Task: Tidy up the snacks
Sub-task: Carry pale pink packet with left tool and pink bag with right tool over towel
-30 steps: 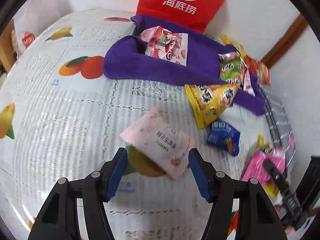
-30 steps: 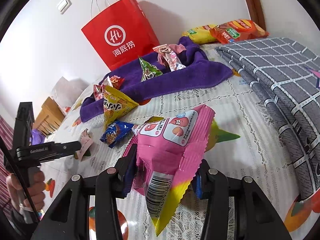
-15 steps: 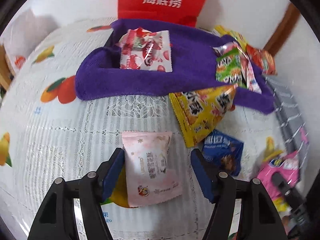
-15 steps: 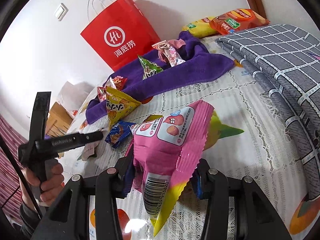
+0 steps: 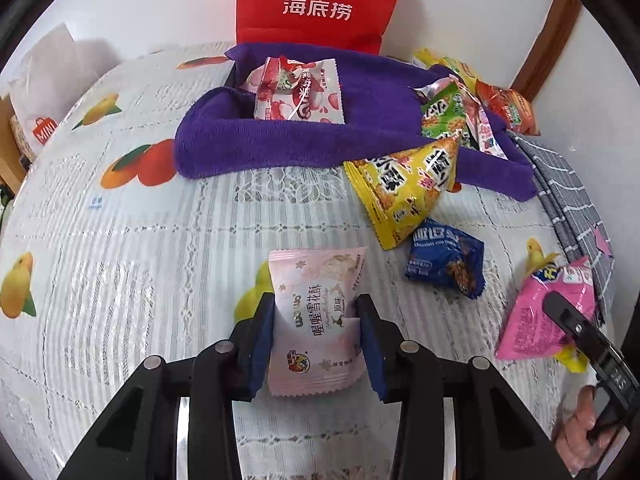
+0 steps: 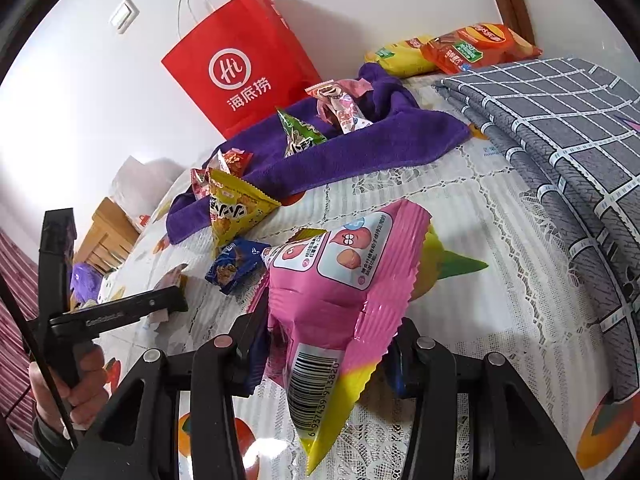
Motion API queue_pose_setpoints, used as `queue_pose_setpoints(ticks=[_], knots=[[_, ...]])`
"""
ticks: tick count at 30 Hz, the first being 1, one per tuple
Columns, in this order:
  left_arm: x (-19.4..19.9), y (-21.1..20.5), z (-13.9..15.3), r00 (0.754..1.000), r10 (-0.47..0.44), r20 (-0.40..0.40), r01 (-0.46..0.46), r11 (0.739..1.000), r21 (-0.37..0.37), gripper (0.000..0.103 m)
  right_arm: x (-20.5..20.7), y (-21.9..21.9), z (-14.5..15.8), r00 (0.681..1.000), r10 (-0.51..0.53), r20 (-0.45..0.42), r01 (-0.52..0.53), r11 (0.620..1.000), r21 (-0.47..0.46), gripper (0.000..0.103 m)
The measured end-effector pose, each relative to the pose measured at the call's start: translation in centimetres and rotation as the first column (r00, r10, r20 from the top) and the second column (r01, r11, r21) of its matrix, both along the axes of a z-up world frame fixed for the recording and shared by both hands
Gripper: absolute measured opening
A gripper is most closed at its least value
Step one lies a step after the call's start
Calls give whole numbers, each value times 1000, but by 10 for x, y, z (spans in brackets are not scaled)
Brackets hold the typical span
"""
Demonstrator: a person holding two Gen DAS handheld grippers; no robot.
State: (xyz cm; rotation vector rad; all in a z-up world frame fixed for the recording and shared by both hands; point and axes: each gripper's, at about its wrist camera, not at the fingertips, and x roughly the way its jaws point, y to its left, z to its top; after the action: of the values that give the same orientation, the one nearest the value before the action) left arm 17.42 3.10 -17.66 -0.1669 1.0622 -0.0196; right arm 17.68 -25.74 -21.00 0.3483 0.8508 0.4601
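A second ago the pale pink snack packet [image 5: 316,320] lay skewed on the tablecloth [image 5: 140,272] ahead of wide-spread blue pads, one corner aimed toward the camera. Now it sits square between them, and the left gripper [image 5: 316,340] is closing: its jaws have narrowed from a broad gap, and both pads touch the packet's side edges, which crease inward slightly. The packet's long axis runs along the fingers, away from the camera, its crimped top seam pointing toward the purple towel [image 5: 360,148] and the red paper bag [image 5: 320,0] at the wall. Its printed characters read along that same axis.

The right gripper [image 6: 332,348] has not changed: it stays clamped on the pink and yellow snack bag [image 6: 344,292], holding it off the tablecloth. That bag's long axis is tilted, the barcoded yellow tip pointing down toward the camera and the broad pink end up and away.

On the tablecloth beyond the pale packet lie a yellow triangular snack bag [image 5: 404,184] and a blue cookie packet [image 5: 446,262], just beside each other. A strawberry-print packet [image 5: 300,96] and a green triangular packet [image 5: 442,114] rest on the towel.
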Motion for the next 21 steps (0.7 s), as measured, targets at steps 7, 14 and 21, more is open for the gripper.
queue_pose_setpoints(ticks=[7, 14, 21], knots=[[-10, 2, 0, 999, -48, -1, 48, 998, -49, 38, -4, 11, 4, 999, -7, 33, 9, 996, -87, 46], [-13, 2, 0, 998, -70, 1, 70, 996, -52, 38, -9, 16, 6, 998, -32, 58, 40, 989, -140, 46], [-13, 5, 0, 996, -88, 2, 88, 993, -78, 38, -13, 22, 9, 996, -36, 88, 53, 979, -196, 46]])
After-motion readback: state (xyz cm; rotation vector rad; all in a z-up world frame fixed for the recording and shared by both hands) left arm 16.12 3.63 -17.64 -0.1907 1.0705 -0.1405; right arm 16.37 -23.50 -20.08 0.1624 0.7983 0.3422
